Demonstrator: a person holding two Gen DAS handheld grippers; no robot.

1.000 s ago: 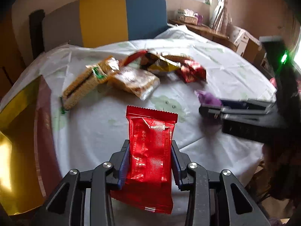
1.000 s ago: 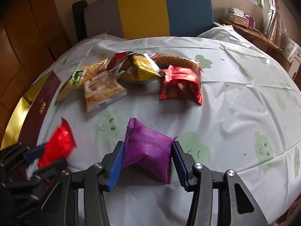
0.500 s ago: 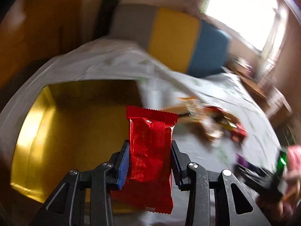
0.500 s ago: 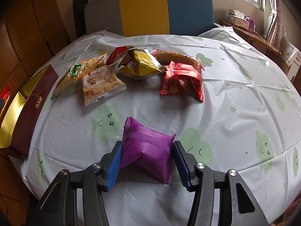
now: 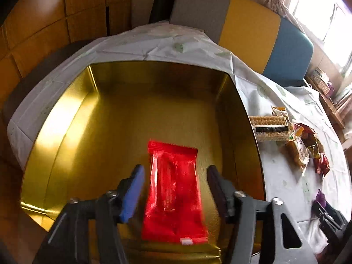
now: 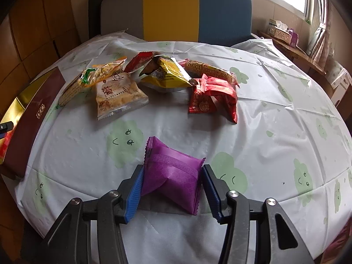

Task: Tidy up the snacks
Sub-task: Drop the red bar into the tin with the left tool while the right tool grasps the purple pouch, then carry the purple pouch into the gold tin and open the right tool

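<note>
Wood panels and a chair point(image 5: 242, 28) in gray, yellow and blue stand behind the round table point(image 5: 167, 44) with its white cloth. From the left wrist view, a big gold box point(image 5: 72, 118) sits on the table. The left gripper point(image 5: 175, 189) is over the box with its jaws wide apart. A red packet point(image 5: 173, 189) sits between them with a gap on each side. It looks blurry, so I cannot tell if it is lying on the gold floor or just above it. More snacks point(image 5: 297, 140) lie on the cloth to the right.

From the right wrist view, the white cloth point(image 6: 275, 114) has green smiley shapes. The right gripper point(image 6: 171, 187) squeezes a purple packet point(image 6: 173, 176) between its blue pads point(image 6: 135, 189), near the table's front edge. A pile of snacks point(image 6: 154, 81) lies farther back. The gold box point(image 6: 24, 101), with its dark red side, is at the left edge.
</note>
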